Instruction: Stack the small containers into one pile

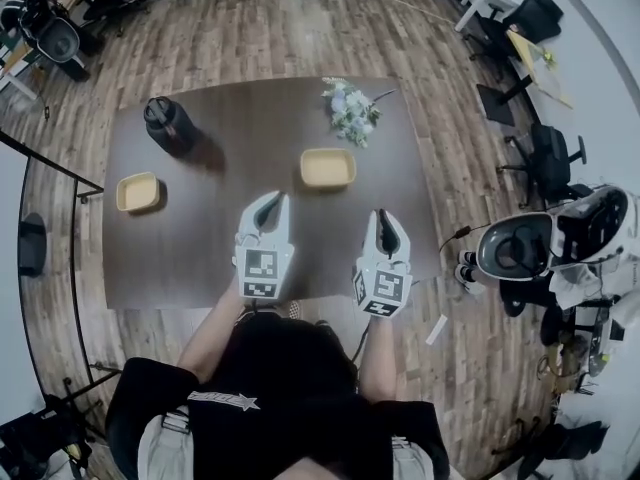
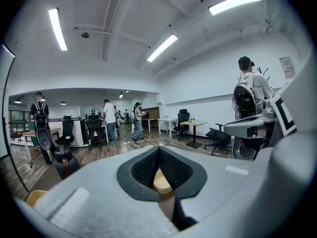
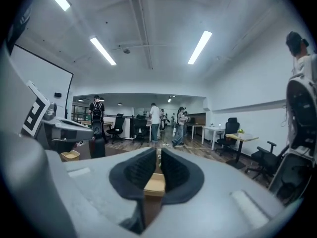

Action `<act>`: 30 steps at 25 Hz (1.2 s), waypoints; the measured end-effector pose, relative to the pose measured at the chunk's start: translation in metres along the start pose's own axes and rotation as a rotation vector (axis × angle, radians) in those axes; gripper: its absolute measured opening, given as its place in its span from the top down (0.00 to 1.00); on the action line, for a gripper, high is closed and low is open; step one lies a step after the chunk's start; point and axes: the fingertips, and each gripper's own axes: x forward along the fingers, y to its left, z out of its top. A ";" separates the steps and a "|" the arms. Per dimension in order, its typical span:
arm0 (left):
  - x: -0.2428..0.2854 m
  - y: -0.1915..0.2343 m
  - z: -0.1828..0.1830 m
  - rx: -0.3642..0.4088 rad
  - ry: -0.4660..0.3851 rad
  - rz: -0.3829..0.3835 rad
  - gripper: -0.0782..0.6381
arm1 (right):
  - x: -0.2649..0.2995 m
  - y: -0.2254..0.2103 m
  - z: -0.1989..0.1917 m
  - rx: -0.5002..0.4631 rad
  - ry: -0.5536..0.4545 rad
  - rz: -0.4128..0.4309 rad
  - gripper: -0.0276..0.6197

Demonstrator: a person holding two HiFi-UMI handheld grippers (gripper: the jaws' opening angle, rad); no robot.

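The only print in view is the square black-and-white marker on each gripper's cube and a white line with a star on the person's black shirt (image 1: 225,400), too small to read.

In the head view, two small yellow containers sit well apart on the dark table (image 1: 230,138). One (image 1: 328,168) is at centre frame, the other (image 1: 138,192) near the table's left edge. A black bottle (image 1: 168,123) stands at upper left, and a bunch of flowers (image 1: 352,111) lies above the centre container.

The left gripper (image 1: 268,206) and the right gripper (image 1: 385,220) sit below the centre container, apart from it and on either side. The left gripper's jaws meet at the tips on nothing. The right gripper's jaws leave a thin slit with nothing clamped. In each gripper view the centre container shows beyond the jaws.
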 end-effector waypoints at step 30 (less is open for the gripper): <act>-0.207 0.145 -0.039 -0.081 0.031 0.376 0.88 | -0.023 0.251 0.030 -0.031 -0.059 0.473 0.95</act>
